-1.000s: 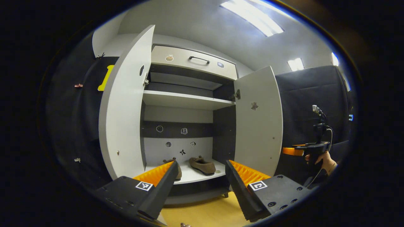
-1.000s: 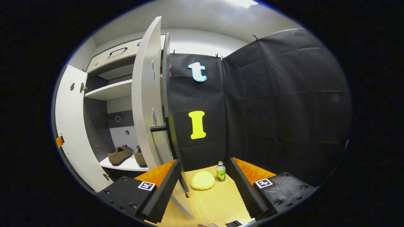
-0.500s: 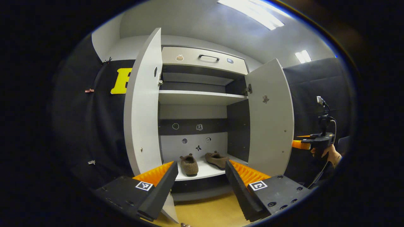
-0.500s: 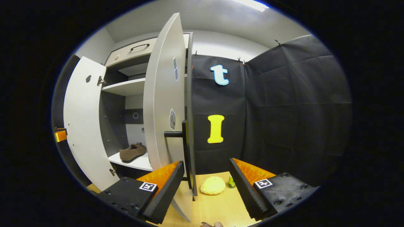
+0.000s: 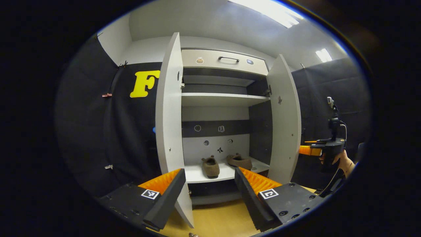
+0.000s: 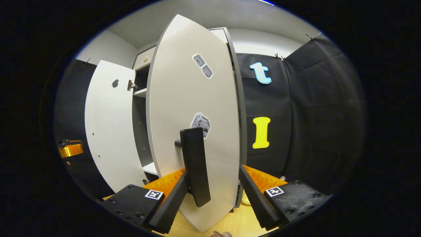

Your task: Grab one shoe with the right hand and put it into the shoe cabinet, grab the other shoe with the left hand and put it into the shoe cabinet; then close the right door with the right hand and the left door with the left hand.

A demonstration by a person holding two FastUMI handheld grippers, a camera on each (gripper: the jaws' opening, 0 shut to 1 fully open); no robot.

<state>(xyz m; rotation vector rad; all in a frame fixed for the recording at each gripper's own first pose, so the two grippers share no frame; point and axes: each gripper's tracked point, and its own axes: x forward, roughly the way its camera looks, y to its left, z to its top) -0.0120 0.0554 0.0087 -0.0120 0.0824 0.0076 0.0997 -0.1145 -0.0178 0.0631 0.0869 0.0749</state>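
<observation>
Two shoes sit on the bottom shelf (image 5: 197,174) of the shoe cabinet (image 5: 223,62), side by side, not touching: one shoe (image 5: 210,167) toe toward the camera, the other shoe (image 5: 239,160) just right of it, angled. Both brown, low-cut.

Left gripper view: left gripper (image 5: 207,191) faces the cabinet front, fingers spread wide, nothing between them. Left door (image 5: 169,115) stands open, edge nearly toward the camera; its lower corner falls just beside the left finger. Right door (image 5: 285,121) partly swung in, also seen close to edge-on. A second shelf (image 5: 223,98) higher up, bare. Drawer at the top has a dark handle (image 5: 228,59). Small stickers on the back panel (too small to make out).

Farther right in this view, a hand (image 5: 340,161) holds the right gripper (image 5: 307,150) against the outer face of the right door.

Right gripper view: right gripper (image 6: 213,194) sits close up against the right door's outer face (image 6: 194,108), fingers apart. Door's dark bar handle (image 6: 194,166) stands between the fingers, nearer the left one; whether it touches, cannot tell. Two stickers on the door face. Left door (image 6: 110,125) visible beyond, open. Wood floor (image 6: 230,223) below.
</observation>
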